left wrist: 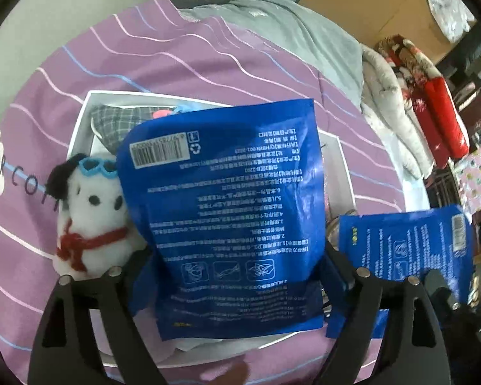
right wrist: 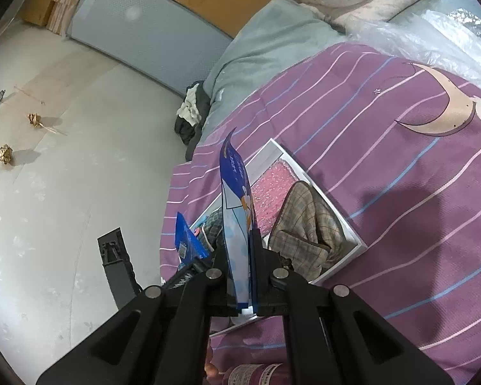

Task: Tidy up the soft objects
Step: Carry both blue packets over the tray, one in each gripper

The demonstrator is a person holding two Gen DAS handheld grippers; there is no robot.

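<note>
My left gripper point(left wrist: 237, 272) stands wide open over a white box point(left wrist: 80, 122) on the bed. A blue printed packet point(left wrist: 227, 192) lies between its fingers, on top of the box's contents, and the pads do not press it. A white plush dog point(left wrist: 89, 211) with blue glasses and a red scarf leans at the box's left edge. My right gripper point(right wrist: 243, 256) is shut on a second blue packet point(right wrist: 237, 224), held upright and edge-on above the white box point(right wrist: 336, 211). That second packet point(left wrist: 407, 243) also shows at the right of the left wrist view.
Plaid cloth point(right wrist: 304, 224) and pink bubble wrap point(right wrist: 272, 186) fill the box. It sits on a purple striped bedspread point(right wrist: 400, 160), with a grey-blue blanket point(right wrist: 272, 38) and folded quilts point(left wrist: 400, 96) beyond. Bare floor point(right wrist: 64, 160) lies left of the bed. A purple bottle point(right wrist: 253, 372) lies near me.
</note>
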